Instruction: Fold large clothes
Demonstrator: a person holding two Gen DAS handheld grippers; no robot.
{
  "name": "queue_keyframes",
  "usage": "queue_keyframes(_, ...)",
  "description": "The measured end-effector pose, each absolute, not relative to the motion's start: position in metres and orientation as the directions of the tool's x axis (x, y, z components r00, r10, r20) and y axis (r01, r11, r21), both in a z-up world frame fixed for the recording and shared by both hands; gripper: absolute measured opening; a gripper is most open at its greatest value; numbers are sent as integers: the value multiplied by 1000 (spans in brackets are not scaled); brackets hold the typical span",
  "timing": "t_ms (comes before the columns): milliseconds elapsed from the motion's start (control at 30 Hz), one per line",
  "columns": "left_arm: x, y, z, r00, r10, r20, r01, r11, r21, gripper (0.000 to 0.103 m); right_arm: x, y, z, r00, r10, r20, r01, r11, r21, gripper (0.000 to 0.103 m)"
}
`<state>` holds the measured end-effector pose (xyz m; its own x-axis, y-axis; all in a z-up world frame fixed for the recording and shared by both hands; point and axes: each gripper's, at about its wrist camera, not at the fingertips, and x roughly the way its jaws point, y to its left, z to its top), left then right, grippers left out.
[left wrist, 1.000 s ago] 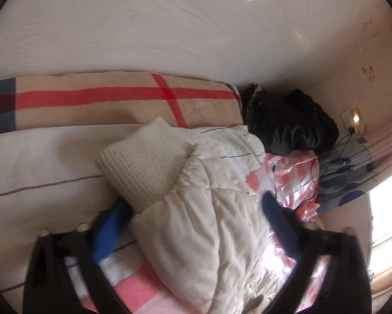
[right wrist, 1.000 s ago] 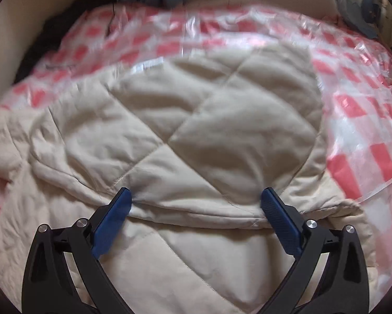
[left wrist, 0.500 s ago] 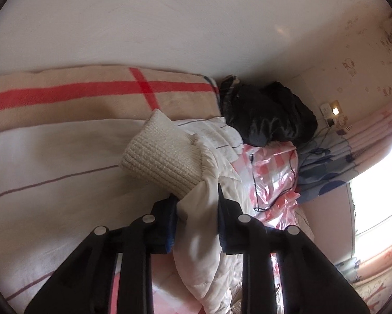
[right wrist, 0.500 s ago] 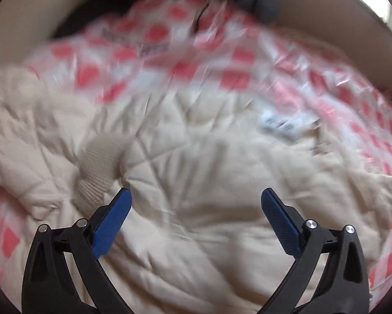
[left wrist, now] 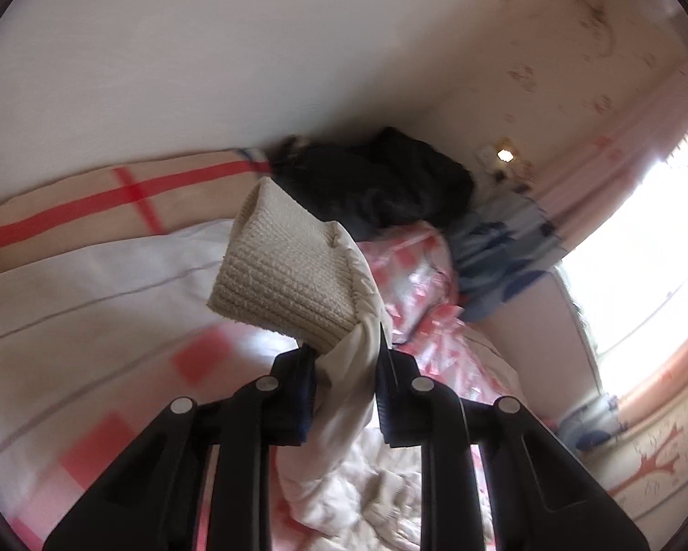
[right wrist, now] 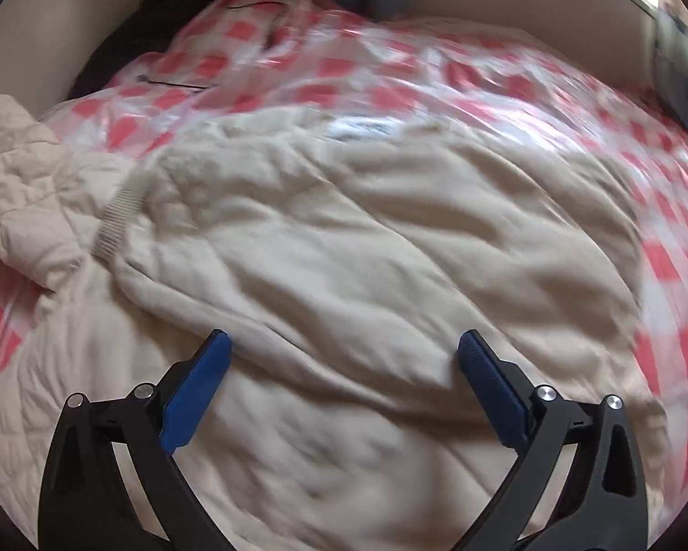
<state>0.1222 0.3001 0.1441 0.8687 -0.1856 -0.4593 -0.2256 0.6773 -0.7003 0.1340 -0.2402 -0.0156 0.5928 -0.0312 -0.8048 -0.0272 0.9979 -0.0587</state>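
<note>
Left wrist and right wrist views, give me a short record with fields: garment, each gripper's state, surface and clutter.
garment: cream quilted jacket with ribbed knit cuff
left gripper: fingers shut on the jacket sleeve just behind the cuff, lifted
right gripper: fingers open, over the jacket body
surface: red-checked plastic sheet on the bed
clutter: black bag by the wall, plaid blanket
</note>
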Motion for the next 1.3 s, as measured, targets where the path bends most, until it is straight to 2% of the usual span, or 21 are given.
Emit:
queue_keyframes(167, 126, 241, 187, 873, -269, -407, -98, 721, -686, 22, 102, -294, -12, 612, 79, -787, 85, 983, 164, 96)
queue_keyframes(300, 129, 179, 217, 861, -339, -379, 12, 758, -652, 22, 98, -319, 9, 677, 208, -706, 82, 932, 353, 96)
queue_keyframes(433, 136, 107, 232, 826, -426, -369, 116, 770, -628, 22, 94, -344, 14, 690, 213, -692, 123, 907, 402, 96)
queue_keyframes(633, 149, 9, 224, 748, -536, -392, 229, 763, -605, 21, 77, -377, 25, 723, 211, -657, 175, 865, 471, 96)
queue_keyframes(867, 155, -95, 182, 639, -624, -449, 329, 750, -574, 21, 62, -417, 32, 769, 270, -579, 190, 769, 611, 96)
queue_keyframes(1033, 159, -168, 126, 548, -653, -522, 370, 749, -550, 21, 58, -438, 32, 786, 286, -548, 211, 709, 673, 96)
queue_keyframes(1167, 160, -221, 77, 487, -642, -592, 388, 766, -512, 21, 54, -449, 31, 799, 292, -526, 219, 673, 707, 96)
queue_keyframes(1300, 160, -276, 16, 399, -587, -705, 410, 802, -435, 21, 51, -461, 26, 809, 313, -497, 223, 619, 753, 96)
